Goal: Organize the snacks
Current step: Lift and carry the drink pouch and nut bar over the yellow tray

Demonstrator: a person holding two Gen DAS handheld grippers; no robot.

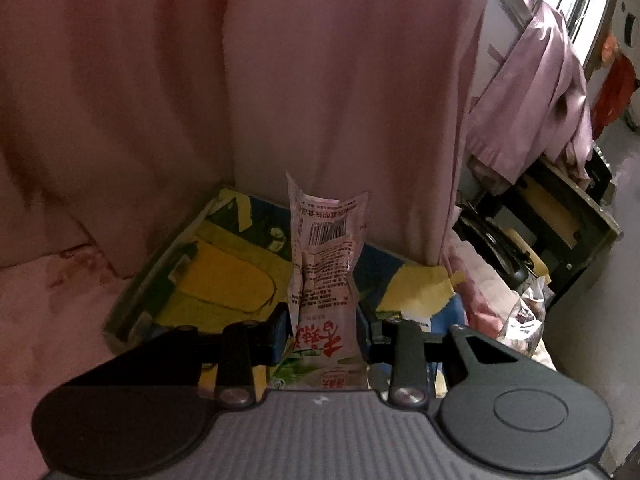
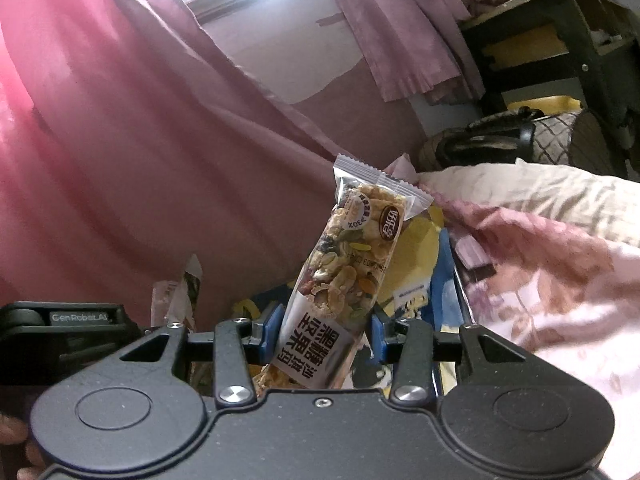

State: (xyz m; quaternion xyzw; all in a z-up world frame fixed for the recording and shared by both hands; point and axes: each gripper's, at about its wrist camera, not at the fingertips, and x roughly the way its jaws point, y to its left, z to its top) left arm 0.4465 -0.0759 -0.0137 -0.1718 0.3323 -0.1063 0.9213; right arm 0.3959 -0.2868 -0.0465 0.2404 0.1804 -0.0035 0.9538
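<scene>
My left gripper [image 1: 323, 330] is shut on a pink snack packet [image 1: 326, 256] with red characters and a barcode, which stands upright between the pads. Below and behind it lies a yellow and blue cartoon-printed board [image 1: 224, 272]. My right gripper [image 2: 326, 336] is shut on a clear-wrapped nut and seed cereal bar [image 2: 352, 264], which leans up and to the right. The same yellow and blue board [image 2: 424, 264] shows behind the bar. At the left edge of the right wrist view, the other gripper's black body [image 2: 64, 332] and the tip of its pink packet [image 2: 180, 296] show.
A pink curtain [image 1: 280, 80] hangs close behind the board. Floral bedding [image 2: 540, 280] and a pillow [image 2: 520, 192] lie to the right. A dark wooden stand [image 1: 560, 216] with draped purple cloth [image 1: 536, 92] is at the far right. A hand [image 2: 16, 440] shows at the lower left.
</scene>
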